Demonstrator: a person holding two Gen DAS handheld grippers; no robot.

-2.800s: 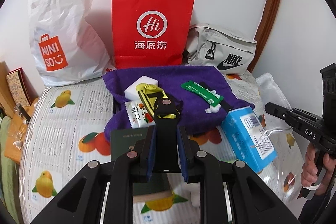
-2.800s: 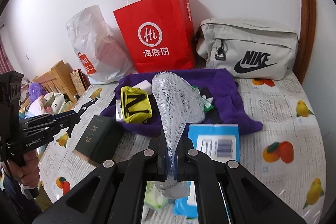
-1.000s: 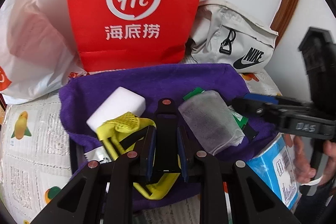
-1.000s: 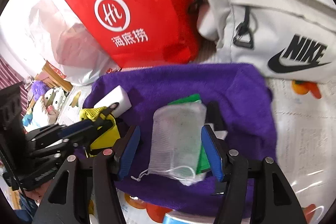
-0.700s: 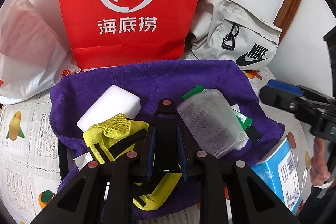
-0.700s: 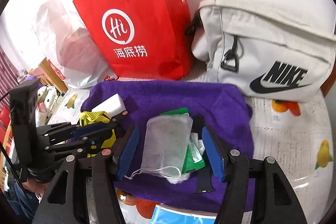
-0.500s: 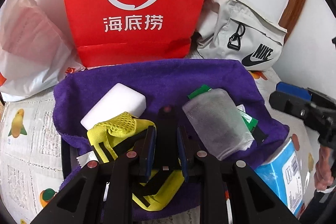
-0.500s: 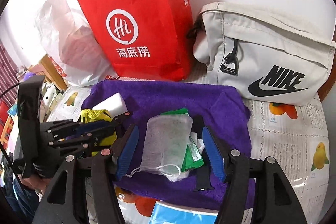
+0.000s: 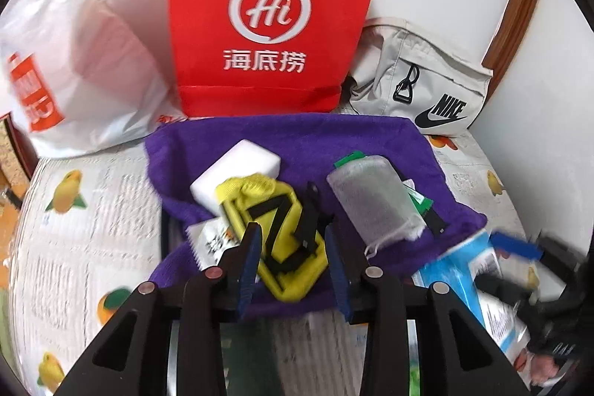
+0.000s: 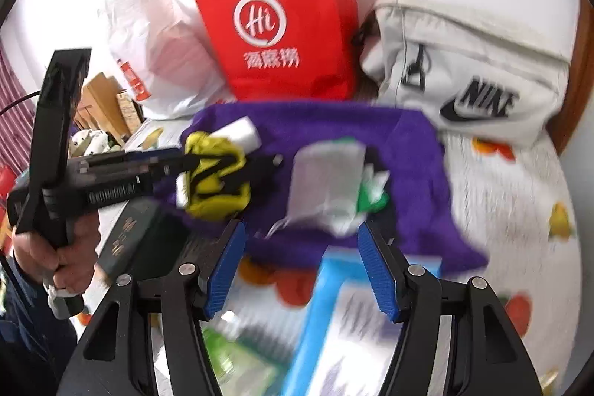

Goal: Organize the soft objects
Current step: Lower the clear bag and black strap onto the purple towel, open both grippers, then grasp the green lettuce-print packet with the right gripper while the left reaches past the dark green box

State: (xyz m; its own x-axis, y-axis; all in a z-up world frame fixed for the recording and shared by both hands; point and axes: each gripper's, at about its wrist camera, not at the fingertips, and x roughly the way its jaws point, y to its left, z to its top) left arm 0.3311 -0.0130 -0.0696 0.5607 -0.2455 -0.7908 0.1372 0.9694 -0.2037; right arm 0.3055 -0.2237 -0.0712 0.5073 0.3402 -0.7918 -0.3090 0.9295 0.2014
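Left wrist view showed the left gripper [image 9: 293, 255] spread wide over the yellow pouch [image 9: 276, 232] lying on the purple towel [image 9: 297, 143]; backing straight off would probably avoid snagging its black strap, while the right gripper [image 10: 300, 266] gaped empty

A bed with a white fruit-print cover [image 9: 92, 210] holds a purple towel [image 9: 315, 143], a red paper bag [image 9: 267, 25], a white plastic bag [image 9: 81, 62], a grey Nike bag [image 9: 427, 88] — and a blue box [image 9: 475, 281], a dark green book [image 10: 137, 240].
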